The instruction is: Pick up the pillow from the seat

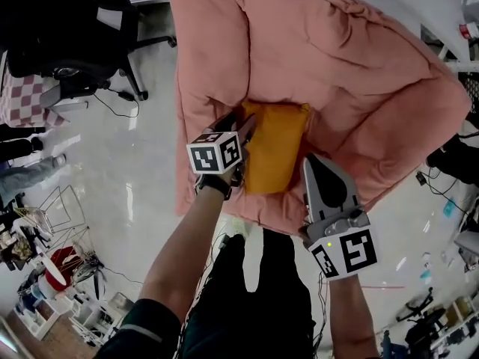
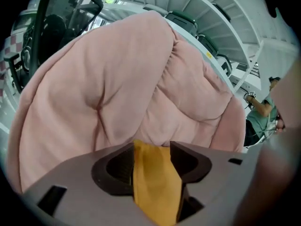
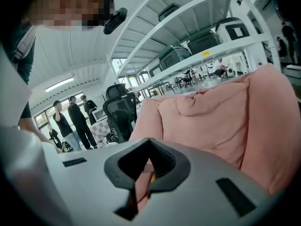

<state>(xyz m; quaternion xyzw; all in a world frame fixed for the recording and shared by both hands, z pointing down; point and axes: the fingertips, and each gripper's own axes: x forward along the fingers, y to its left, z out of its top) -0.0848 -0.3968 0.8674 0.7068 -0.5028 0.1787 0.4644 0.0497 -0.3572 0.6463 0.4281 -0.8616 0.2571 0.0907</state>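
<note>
While it's pinched along one edge, the flat orange fabric pillow [image 1: 275, 146] is found mid-frame in the hollow of the big puffy pink upholstered seat [image 1: 359, 73], and it's judged not to be lifted yet.
The left gripper [image 1: 245, 133] is clamped shut on the pillow's left edge, with orange cloth bunched between its jaws in the left gripper view. That spot was probably picked because an edge is the only thin bit that can be grabbed on something this soft. The right gripper [image 1: 313, 163] is parked just beside the pillow's lower right side, jaws closed tip to tip with nothing held, so it's reckoned to be spare for now. Counted up: one pillow, one seat, two grippers, plus one black office chair [image 1: 67, 28] in the upper left of the head view.
</note>
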